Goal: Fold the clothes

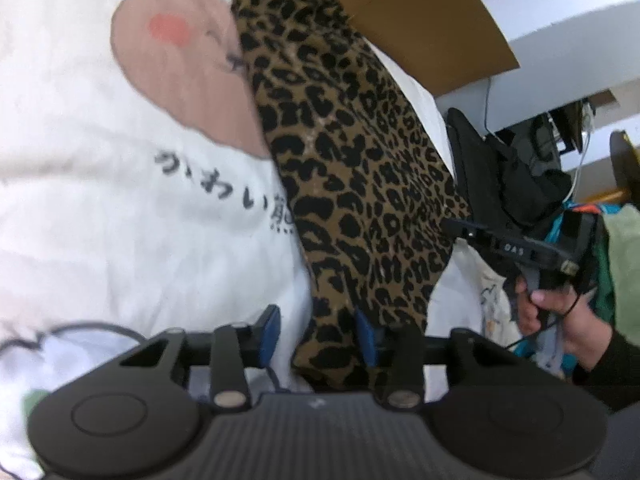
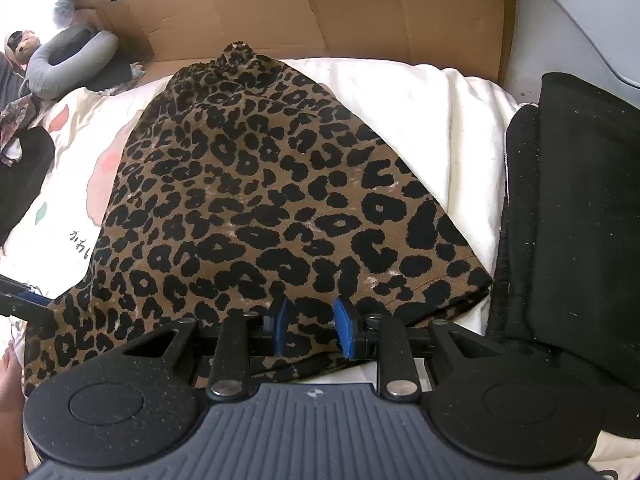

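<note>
Folding in progress on one leopard garment (image 2: 256,208), laid flat on a white printed sheet (image 1: 100,220).

Garment: long axis runs from 6 to 12 o'clock in the right wrist view, narrowing to a gathered end at 12. Wide hem lies nearest both tools, at 6. A black folded item (image 2: 580,220) lies just beside it at 3 o'clock; cardboard (image 2: 320,8) stands behind at 12.

Right gripper (image 2: 312,330): jaws part-open, blue pads (image 2: 345,332) astride the near hem. Cloth lies between and under the pads. Cannot tell whether they press it; there is daylight beside each pad, so reads as not clamped.

Left gripper (image 1: 318,338): jaws part-open, no pinch visible. One blue pad (image 1: 269,336) over the sheet, the other at the garment's edge. From here the garment lies at 12 to 1 o'clock, stretching away. The hand (image 1: 560,312) holding the right tool shows at 3 o'clock.

Key relation: both tools sit at the same wide end, left one at the 9 o'clock corner, right one nearer the hem's middle. Judgement: the next move likely carries this hem toward 12, along the long axis. Both need a firm bite first.
</note>
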Motion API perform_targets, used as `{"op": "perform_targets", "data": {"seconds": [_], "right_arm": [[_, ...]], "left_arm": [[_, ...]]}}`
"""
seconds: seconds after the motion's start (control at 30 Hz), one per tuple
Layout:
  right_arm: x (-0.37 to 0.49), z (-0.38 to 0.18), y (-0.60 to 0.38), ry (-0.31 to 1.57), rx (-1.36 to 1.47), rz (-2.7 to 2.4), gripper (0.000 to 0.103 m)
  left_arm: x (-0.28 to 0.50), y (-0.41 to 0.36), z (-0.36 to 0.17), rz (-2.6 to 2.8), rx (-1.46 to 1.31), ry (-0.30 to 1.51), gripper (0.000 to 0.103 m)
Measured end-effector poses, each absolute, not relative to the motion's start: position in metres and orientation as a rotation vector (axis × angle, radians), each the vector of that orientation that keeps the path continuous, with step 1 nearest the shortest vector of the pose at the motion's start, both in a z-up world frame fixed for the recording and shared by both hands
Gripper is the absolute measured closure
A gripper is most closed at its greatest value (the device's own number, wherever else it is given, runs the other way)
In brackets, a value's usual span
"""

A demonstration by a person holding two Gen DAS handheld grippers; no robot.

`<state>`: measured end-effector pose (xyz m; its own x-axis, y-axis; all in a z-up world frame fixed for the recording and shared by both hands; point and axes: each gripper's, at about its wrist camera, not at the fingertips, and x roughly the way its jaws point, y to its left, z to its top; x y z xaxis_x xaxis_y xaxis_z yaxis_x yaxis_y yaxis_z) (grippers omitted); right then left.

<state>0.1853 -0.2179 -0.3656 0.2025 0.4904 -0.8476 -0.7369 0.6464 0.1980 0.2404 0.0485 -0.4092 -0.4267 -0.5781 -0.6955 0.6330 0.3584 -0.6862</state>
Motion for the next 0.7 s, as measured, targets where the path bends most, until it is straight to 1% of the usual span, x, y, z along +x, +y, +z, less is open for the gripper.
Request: {"op": "perform_targets", "data": {"seconds": [0.1,0.37,0.47,0.57,0.7], "right_arm": [[0.185,-0.368,-0.22,1.068,-0.275,0.866,0.071],[0.184,-0.371,-0.222,1.08,-0.27,0.861,0.071],[0.184,-0.371,-0.222,1.085,-0.264,0.86,0.071],[0.183,-0.372,-0.222,1.086,-0.264,0.86,0.071],[0.182,-0.372,-0.222,1.086,-0.267,0.861,0.07]], "left_arm": [[0.236,0.052,-0.418,-1.339,0.014,1.557,0.068],[0.233,0.069,-0.438,-1.309,-0.18,1.746,0.068],[0.23,0.071,-0.442,-1.315,-0.215,1.77,0.065],[0.227,0.071,-0.443,-1.312,-0.232,1.766,0.057],[0.227,0.065,-0.451,-1.275,-0.27,1.782,0.058]]}}
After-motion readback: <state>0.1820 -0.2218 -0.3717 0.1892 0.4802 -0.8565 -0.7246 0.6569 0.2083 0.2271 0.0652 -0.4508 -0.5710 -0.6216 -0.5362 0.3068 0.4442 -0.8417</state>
